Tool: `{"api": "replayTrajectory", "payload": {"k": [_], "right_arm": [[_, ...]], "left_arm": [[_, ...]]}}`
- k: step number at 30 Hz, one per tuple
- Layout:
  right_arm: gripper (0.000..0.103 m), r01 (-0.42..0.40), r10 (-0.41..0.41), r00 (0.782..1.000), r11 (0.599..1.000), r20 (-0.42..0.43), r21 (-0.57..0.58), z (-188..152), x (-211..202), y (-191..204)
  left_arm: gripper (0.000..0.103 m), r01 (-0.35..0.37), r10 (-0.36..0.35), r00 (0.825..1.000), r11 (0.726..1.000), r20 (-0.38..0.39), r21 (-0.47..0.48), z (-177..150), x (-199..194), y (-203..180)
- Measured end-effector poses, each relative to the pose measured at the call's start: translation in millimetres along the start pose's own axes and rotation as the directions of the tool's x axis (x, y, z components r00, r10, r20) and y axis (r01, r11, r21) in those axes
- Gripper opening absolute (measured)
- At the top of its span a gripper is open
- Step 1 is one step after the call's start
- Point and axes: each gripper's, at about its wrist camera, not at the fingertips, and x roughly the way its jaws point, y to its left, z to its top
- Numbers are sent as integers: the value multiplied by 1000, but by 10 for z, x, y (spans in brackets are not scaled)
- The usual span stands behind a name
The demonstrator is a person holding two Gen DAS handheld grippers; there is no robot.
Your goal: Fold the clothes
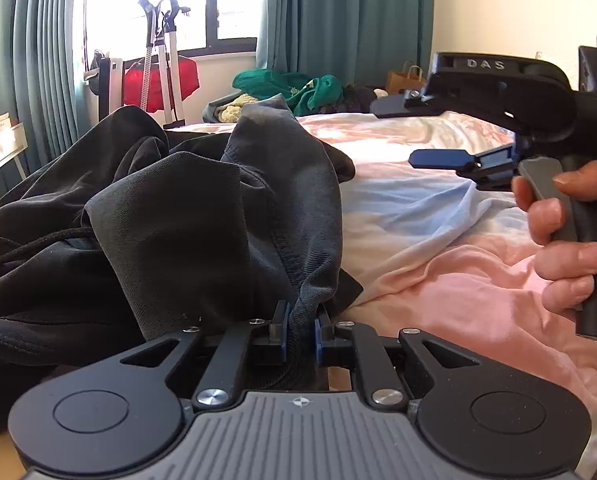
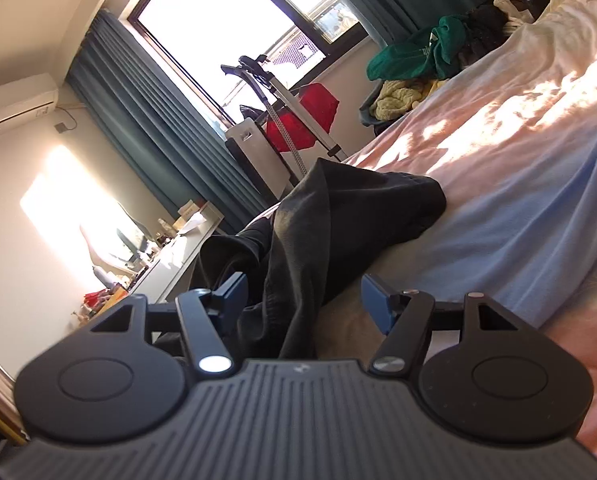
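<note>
A dark grey garment point(image 1: 202, 216) with a black drawstring lies bunched on the left of the bed point(image 1: 438, 280). My left gripper point(image 1: 301, 330) is shut on a gathered fold of its edge, and the cloth rises in a peak from the blue pads. A hand point(image 1: 566, 240) holds my right gripper point(image 1: 416, 132) above the sheet to the right, turned on its side and apart from the cloth. In the right wrist view the right gripper point(image 2: 304, 296) is open. The dark garment point(image 2: 322, 232) hangs over the bed edge and runs between its fingers, nearer the left one, with neither pad pressing on it.
The pink, white and blue sheet point(image 2: 518, 200) is rumpled. A heap of green clothes point(image 1: 294, 86) and a yellow knit point(image 1: 234, 110) lie at the far end. A stand with a red cloth point(image 1: 160, 80) is by the window. A cluttered desk point(image 2: 170, 256) stands beside the bed.
</note>
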Motion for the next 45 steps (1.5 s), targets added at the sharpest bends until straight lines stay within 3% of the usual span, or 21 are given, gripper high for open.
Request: {"api": "replayTrajectory", "payload": {"k": [2, 8, 11, 12, 13, 15, 16, 25, 30, 36, 42, 44, 45], "right_arm": [[83, -4, 3, 1000, 1000, -12, -31, -27, 122, 71], [82, -50, 18, 988, 977, -153, -209, -274, 399, 299], [80, -33, -14, 986, 961, -166, -274, -377, 430, 370], [65, -13, -35, 985, 962, -171, -273, -399, 444, 356], [40, 1, -49, 983, 964, -177, -265, -413, 448, 332], [16, 20, -67, 981, 968, -181, -250, -433, 436, 286], [11, 30, -76, 980, 970, -184, -243, -443, 430, 263], [9, 146, -157, 986, 979, -62, -142, -396, 6, 277], [9, 206, -193, 966, 977, -172, 62, -422, -142, -52], [13, 89, -52, 987, 963, -150, 254, -277, -181, -268], [14, 103, -94, 995, 959, -44, 264, -54, -325, -215], [20, 139, -133, 990, 958, -41, 249, 66, -242, -211], [36, 155, -148, 988, 960, -48, 232, 154, -140, -202]], "left_arm": [[13, -1, 1, 1000, 1000, 6, 16, -6, -8, -9], [13, 8, -8, 1000, 1000, 8, 14, -5, -11, -5], [13, 12, -12, 1000, 1000, 9, 18, -5, -2, -11], [14, 12, -12, 1000, 1000, 10, 24, -10, 1, -16], [14, 11, -12, 1000, 1000, 11, 29, -14, 2, -22], [14, 14, -15, 1000, 999, 11, 36, -13, 2, -25], [14, 16, -16, 1000, 999, 11, 40, -11, 2, -26], [18, 74, -76, 994, 997, 72, 35, 17, -91, -5], [18, 79, -81, 996, 994, 33, 75, -11, -31, -70], [18, 79, -80, 997, 993, 12, 84, -12, 32, -109], [18, 85, -84, 996, 995, -37, 46, 36, 121, -104], [18, 98, -96, 994, 994, -45, 46, 35, 157, -111], [18, 105, -103, 994, 993, -49, 47, 34, 175, -112]]}}
